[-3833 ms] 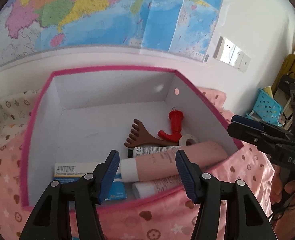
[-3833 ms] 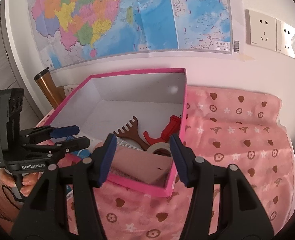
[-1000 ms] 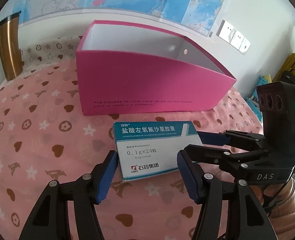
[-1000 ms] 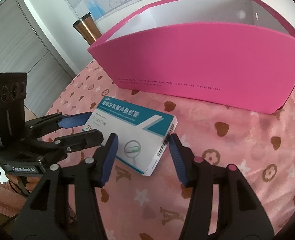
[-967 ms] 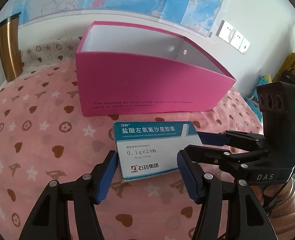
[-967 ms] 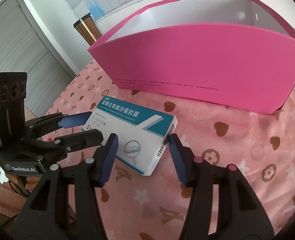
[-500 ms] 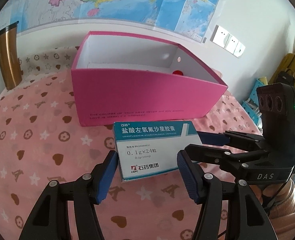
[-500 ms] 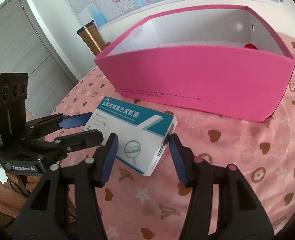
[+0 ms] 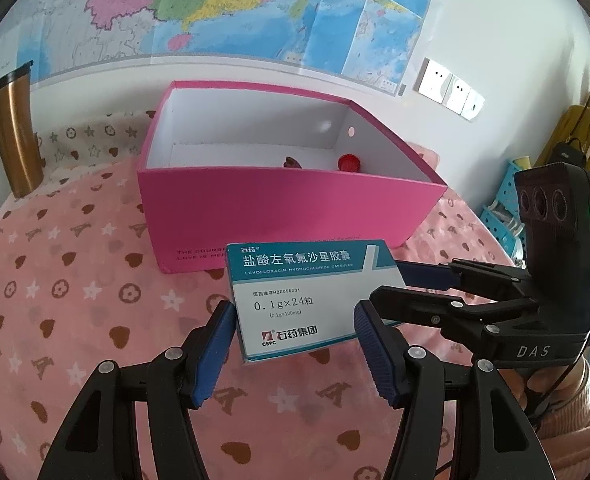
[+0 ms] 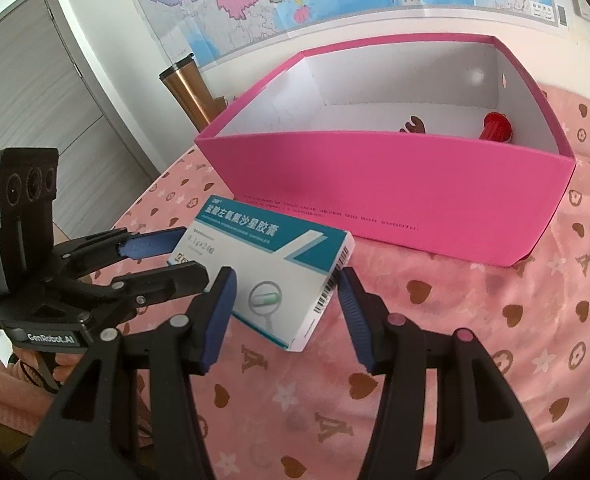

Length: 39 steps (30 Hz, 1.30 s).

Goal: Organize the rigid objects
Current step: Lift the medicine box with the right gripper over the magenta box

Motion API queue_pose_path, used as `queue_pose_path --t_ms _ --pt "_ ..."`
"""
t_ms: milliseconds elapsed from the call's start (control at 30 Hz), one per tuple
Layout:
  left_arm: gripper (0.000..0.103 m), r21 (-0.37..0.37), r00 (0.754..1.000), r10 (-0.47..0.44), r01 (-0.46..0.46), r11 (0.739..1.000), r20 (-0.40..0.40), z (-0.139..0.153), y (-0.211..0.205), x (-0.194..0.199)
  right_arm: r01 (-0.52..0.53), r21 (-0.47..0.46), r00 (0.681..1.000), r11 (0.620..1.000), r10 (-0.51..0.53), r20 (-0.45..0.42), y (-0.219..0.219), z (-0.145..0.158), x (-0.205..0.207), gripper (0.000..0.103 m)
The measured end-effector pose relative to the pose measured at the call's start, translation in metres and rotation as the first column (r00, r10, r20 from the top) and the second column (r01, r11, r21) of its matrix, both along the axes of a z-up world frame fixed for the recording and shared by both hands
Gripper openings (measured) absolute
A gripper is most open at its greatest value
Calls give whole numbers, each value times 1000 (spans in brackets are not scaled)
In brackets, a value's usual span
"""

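Note:
A white and teal medicine box (image 9: 307, 296) (image 10: 267, 268) is held above the pink cloth, in front of the pink storage box (image 9: 287, 204) (image 10: 395, 184). My left gripper (image 9: 295, 348) is shut on its two short ends. My right gripper (image 10: 283, 308) is shut on it from the right side, its fingers (image 9: 427, 276) crossing the left view. My left gripper's fingers (image 10: 151, 246) show at the left of the right wrist view. Inside the pink box I see a brown comb-like piece (image 10: 413, 124) and a red plastic part (image 10: 495, 128).
A bronze tumbler (image 9: 15, 136) (image 10: 189, 88) stands left of the pink box by the wall. A map and wall sockets (image 9: 451, 90) are behind. A pink patterned cloth (image 9: 75, 288) covers the table. A blue basket (image 9: 503, 208) sits off the table's right edge.
Both grippers have lifted the medicine box together, so the view now looks over the pink box's rim to the brown and red items. The grip is unchanged.

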<state>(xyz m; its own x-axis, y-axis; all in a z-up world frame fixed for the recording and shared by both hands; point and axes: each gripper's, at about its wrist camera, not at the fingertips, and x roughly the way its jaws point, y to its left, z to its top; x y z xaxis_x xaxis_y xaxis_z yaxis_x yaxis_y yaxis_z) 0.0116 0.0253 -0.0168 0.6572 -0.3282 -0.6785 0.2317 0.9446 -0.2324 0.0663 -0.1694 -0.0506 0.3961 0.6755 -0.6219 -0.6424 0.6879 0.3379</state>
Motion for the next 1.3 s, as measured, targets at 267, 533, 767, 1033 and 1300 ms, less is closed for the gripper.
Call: queue_pose_path --t_ms 267,533,767,1033,1300 --pt "62 2 1000 -2 2 1000 14 4 0 0 2 2 1000 1000 -2 10 -2 3 0 55" --pt "62 10 1000 -8 7 1000 27 7 -2 0 6 6 1000 1000 -6 24 -4 7 1 55" --pt "62 16 999 -14 13 1000 41 10 -4 1 12 10 999 1000 -12 33 -6 10 0 55" --pt "62 20 998 -17 16 1000 56 15 -6 1 15 12 999 1000 -16 43 -7 14 -1 56" --pt "62 24 997 -20 18 1000 75 20 -7 1 16 13 998 1000 -17 55 -8 19 -1 56"
